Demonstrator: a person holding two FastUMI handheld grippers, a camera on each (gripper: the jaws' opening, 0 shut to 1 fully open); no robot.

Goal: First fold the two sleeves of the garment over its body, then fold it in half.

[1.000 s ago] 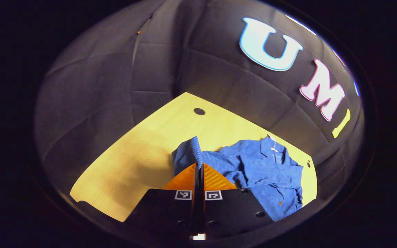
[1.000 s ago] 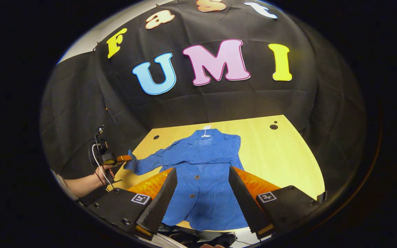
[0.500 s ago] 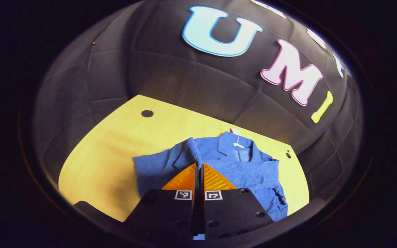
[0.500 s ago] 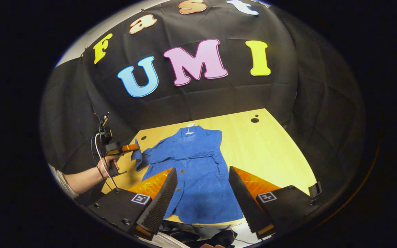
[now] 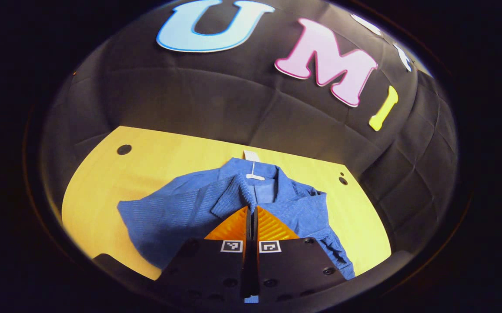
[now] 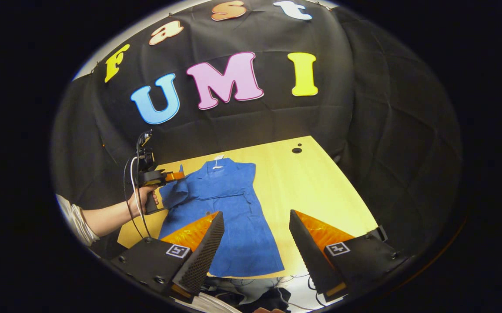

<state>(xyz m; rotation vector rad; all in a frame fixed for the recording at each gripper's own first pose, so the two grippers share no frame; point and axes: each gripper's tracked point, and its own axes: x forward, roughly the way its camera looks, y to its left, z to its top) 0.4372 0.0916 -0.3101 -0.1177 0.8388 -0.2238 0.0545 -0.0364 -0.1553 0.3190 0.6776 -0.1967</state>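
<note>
**Left sleeve in hand, partway over the body**

The left gripper (image 5: 251,211) is clamped on the cuff of the left sleeve (image 5: 233,193), lifted over the blue garment (image 6: 229,208) spread on the table (image 6: 316,182) just ahead of it. This looks like the first sleeve fold. Next, lower the cuff onto the body and release. The right gripper (image 6: 255,226) hovers wide apart, empty, above the hem.

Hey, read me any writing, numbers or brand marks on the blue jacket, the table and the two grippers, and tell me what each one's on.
No readable words or numbers on any of them.
White tag at the collar of the blue jacket: too small to read.
Square black-and-white markers on the left gripper and the right gripper: coded patterns, no letters.
Table: no writing.
</note>
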